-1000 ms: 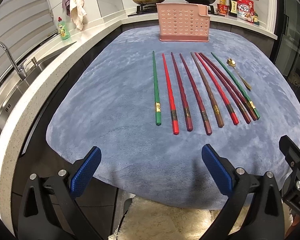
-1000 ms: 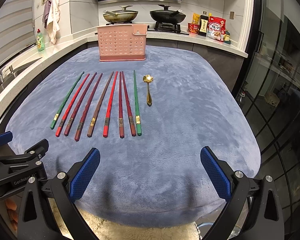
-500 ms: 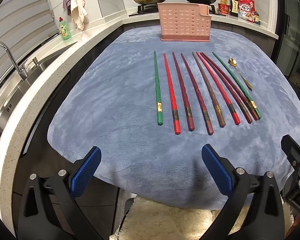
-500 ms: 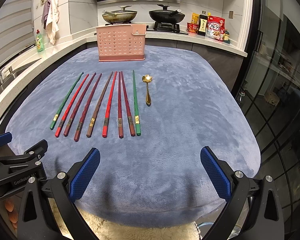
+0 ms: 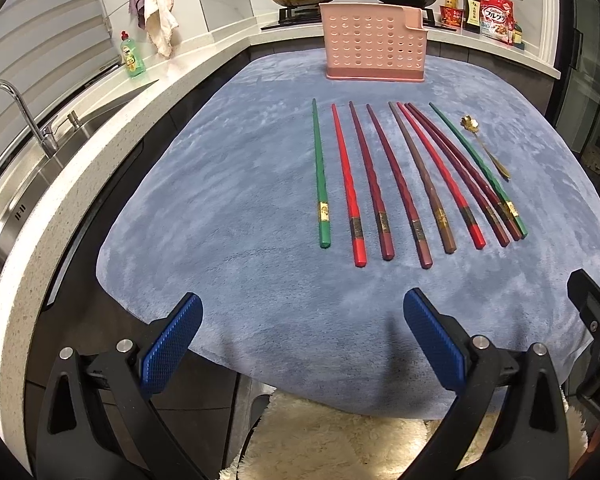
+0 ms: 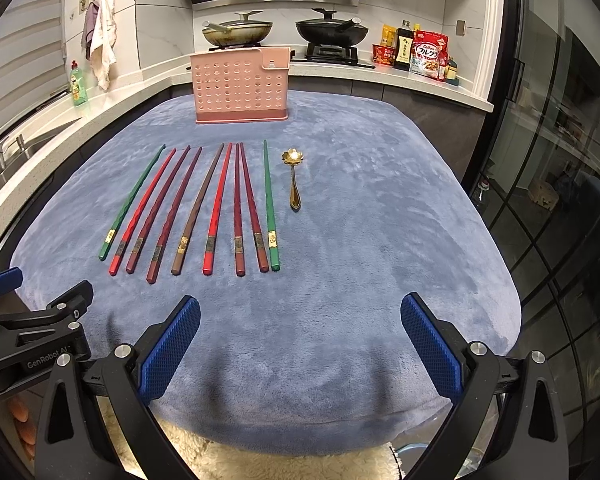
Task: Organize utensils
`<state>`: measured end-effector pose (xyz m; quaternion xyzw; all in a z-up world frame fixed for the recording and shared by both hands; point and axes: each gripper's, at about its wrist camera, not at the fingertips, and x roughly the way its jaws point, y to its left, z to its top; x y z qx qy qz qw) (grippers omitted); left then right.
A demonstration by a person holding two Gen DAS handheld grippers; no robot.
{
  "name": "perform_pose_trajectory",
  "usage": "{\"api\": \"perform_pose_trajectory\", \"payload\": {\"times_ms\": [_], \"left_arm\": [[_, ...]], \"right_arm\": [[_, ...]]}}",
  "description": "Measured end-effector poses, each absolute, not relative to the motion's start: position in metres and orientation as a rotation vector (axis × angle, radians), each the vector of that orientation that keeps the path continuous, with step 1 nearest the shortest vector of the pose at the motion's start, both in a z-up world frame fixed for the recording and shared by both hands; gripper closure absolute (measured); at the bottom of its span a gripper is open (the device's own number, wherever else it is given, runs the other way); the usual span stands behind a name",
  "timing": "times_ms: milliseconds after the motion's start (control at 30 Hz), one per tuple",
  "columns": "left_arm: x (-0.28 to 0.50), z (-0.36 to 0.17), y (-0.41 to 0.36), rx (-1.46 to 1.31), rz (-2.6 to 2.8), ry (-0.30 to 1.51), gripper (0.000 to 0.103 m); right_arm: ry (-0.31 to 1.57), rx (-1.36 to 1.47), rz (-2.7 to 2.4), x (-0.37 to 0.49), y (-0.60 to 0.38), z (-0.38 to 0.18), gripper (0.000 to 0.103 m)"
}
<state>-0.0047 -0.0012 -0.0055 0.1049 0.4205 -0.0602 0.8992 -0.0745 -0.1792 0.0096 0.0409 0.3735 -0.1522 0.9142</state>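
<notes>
While chopsticks lie untouched, both hand-held grippers gape wide, empty.

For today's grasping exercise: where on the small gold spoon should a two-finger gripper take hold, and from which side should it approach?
Grip the gold spoon at mid-handle, probably from above with the right gripper, fingers either side of the handle. It lies flat on the blue cloth, bowl toward the pink holder; the handle is slim and straight, and the green chopstick lies close beside it.
</notes>
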Motion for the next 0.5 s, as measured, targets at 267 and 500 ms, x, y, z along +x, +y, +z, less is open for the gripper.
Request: {"api": "perform_pose_trajectory", "payload": {"times_ms": [267,500], "left_arm": [[0.009,-0.009,0.012,0.161,-0.118,0.909,0.007],[0.039,-0.016,0.021,0.139,-0.101,0.943,0.007]], "right_arm": [[0.783,0.112,-0.315,-0.070,-0.186,0.006,0.007],[0.796,0.125,-0.314,-0.058,-0.194,0.002,0.007]]}}
